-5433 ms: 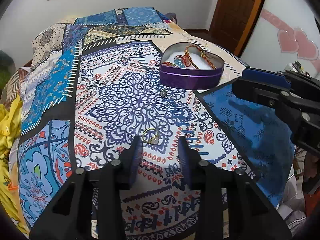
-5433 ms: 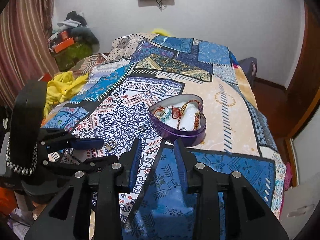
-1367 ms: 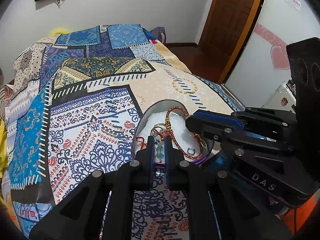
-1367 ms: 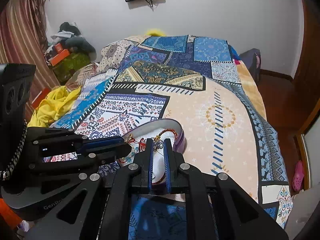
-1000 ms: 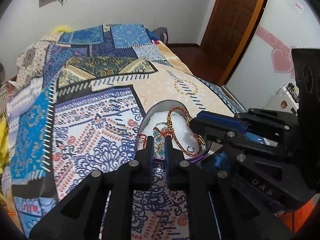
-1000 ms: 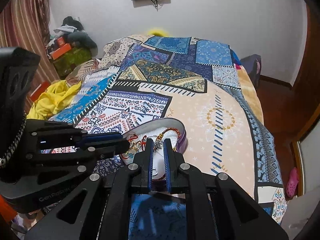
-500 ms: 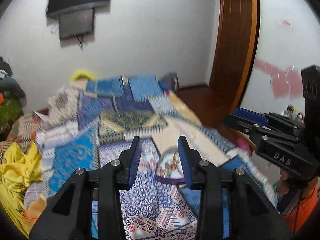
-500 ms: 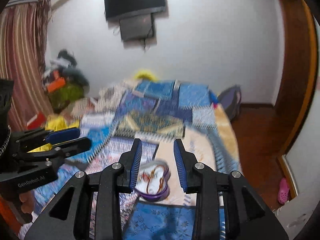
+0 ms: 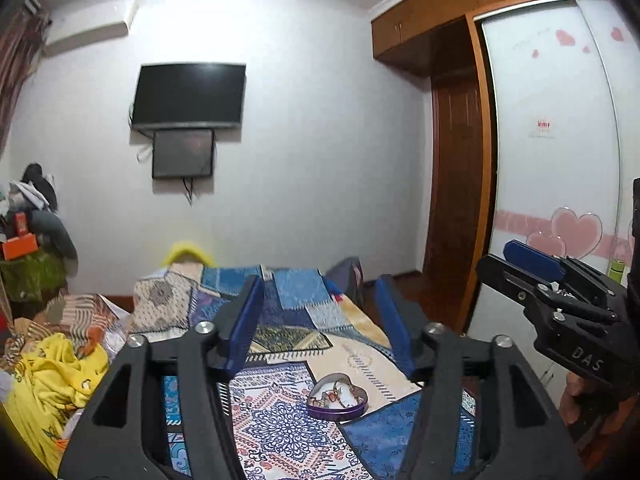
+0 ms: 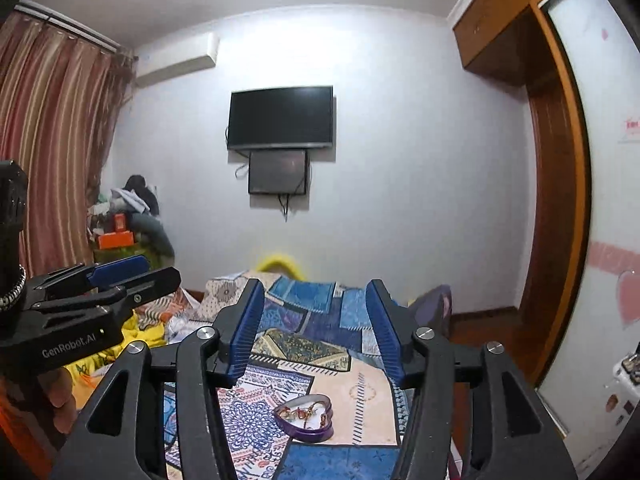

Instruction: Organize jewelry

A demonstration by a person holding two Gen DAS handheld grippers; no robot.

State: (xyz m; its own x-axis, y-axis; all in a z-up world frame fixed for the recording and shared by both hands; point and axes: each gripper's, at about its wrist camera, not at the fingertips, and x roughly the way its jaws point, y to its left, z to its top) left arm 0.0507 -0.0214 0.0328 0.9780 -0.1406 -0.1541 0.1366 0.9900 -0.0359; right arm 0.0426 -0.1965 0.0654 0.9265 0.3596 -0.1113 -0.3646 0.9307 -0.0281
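Observation:
A purple heart-shaped box (image 9: 338, 398) with several pieces of jewelry in it sits on the patterned bedspread (image 9: 280, 432); it also shows in the right wrist view (image 10: 306, 418). My left gripper (image 9: 320, 320) is open and empty, held high and well back from the box. My right gripper (image 10: 316, 320) is open and empty, also high above the bed. Each gripper appears at the edge of the other's view: the right one (image 9: 532, 264) and the left one (image 10: 120, 272).
A TV (image 10: 280, 118) hangs on the far wall. Yellow cloth (image 9: 52, 380) and clutter lie left of the bed. A wooden door (image 9: 452, 200) and a wardrobe with heart stickers (image 9: 560, 200) stand at the right. Striped curtains (image 10: 48, 140) hang at the left.
Both grippers, shut over the box a second ago, have opened wide and pulled up and back. The box now looks small and far below.

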